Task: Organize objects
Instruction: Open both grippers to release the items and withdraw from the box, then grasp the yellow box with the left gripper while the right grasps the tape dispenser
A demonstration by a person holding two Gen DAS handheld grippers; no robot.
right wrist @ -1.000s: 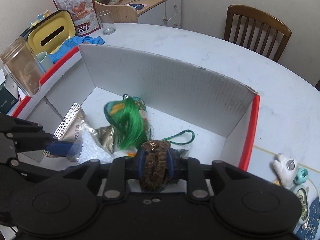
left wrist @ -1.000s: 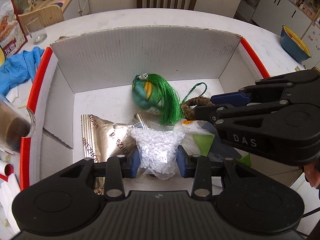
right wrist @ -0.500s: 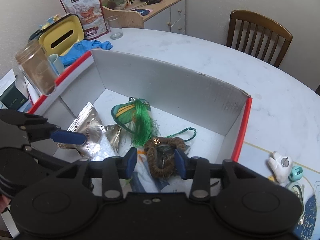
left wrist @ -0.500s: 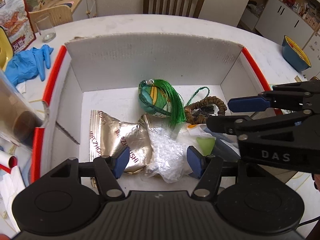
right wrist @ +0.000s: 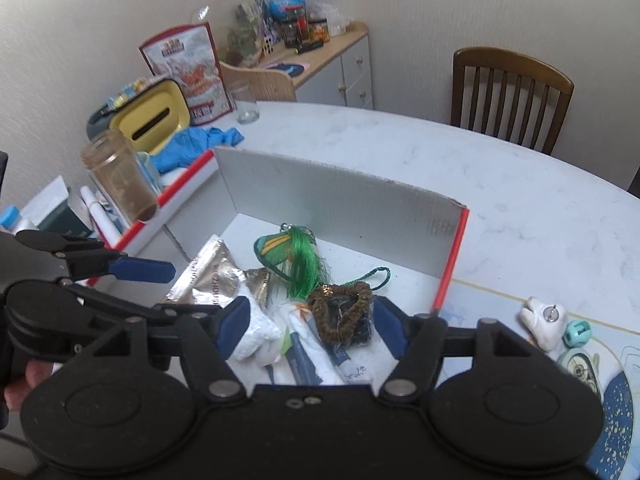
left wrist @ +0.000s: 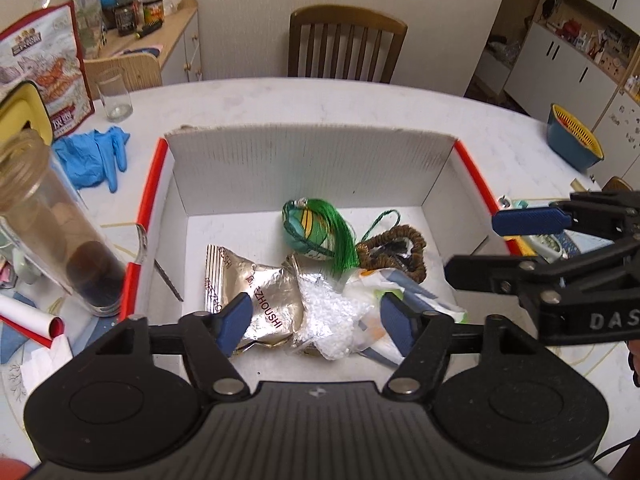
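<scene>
A white cardboard box (left wrist: 312,160) with red-edged sides holds the objects. My left gripper (left wrist: 316,320) hovers over a clear bag of white granules (left wrist: 332,312) and a silver foil packet (left wrist: 260,292). Its jaws are opening and the pads touch nothing. My right gripper (right wrist: 312,320) hangs above a brown bead bracelet (right wrist: 344,308) that lies on the box floor. Its jaws are opening too, with nothing gripped. A green tassel ornament (left wrist: 316,232) lies further back, beside the bracelet (left wrist: 396,248). White and blue packets (right wrist: 316,356) lie near the front.
A tall glass jar (left wrist: 52,232) stands by the box's left side, with blue gloves (left wrist: 92,156), a drinking glass (left wrist: 114,96) and a snack bag (left wrist: 44,68) behind it. A white figurine (right wrist: 544,324) lies right of the box, and a wooden chair (left wrist: 346,44) stands behind the table.
Both grippers let go: the left released the granule bag and the right released the bracelet. Both then rose and drew back, jaws widening. The ornament settled on the box floor.
</scene>
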